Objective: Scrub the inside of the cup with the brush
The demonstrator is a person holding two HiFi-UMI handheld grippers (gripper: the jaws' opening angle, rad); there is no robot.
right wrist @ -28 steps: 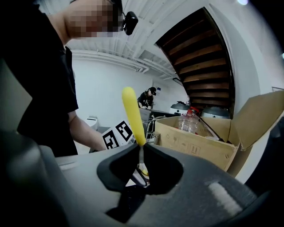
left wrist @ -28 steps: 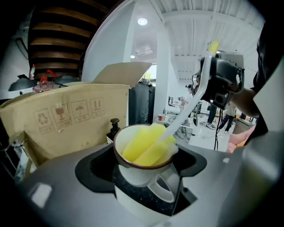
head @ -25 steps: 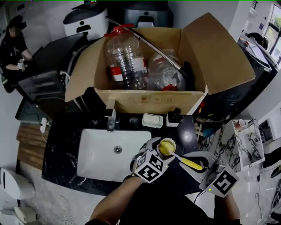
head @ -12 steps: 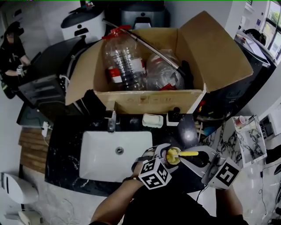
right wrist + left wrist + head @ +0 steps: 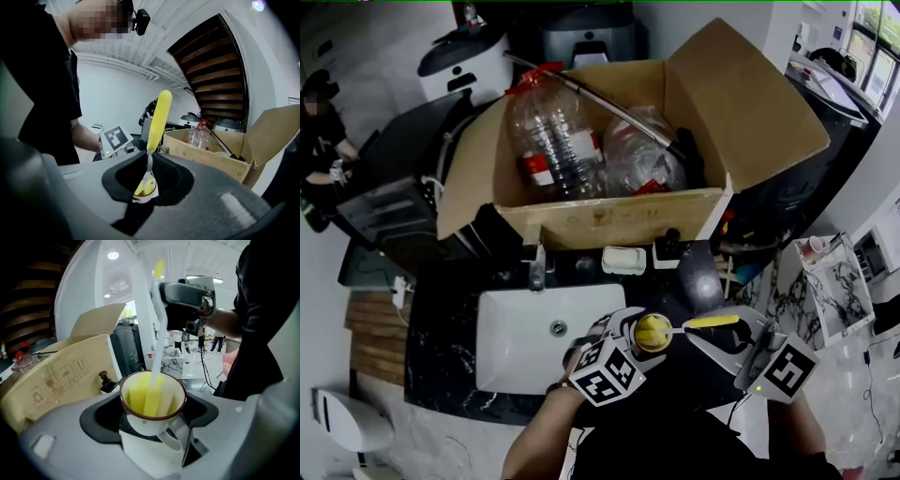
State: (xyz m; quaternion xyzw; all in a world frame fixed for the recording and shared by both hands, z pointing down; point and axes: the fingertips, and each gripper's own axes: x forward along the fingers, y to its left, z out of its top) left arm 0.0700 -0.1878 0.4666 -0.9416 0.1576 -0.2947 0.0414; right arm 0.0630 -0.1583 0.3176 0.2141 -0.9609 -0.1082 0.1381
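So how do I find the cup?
Look for the big cardboard box at the back, then the white sink in front of it. Just right of the sink, the left tongs hold the cup. It is small and white with a dark rim, and it is the only thing with a yellow brush poking into it.

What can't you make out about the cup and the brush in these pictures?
- Inside bottom of the white dark-rimmed cup: left gripper view, covered by the yellow sponge brush.
- Most of the cup: right gripper view, hidden between the dark jaws of the right hand-held gripper.
- Cup's inner wall: head view, too small, and the sponge fills it.
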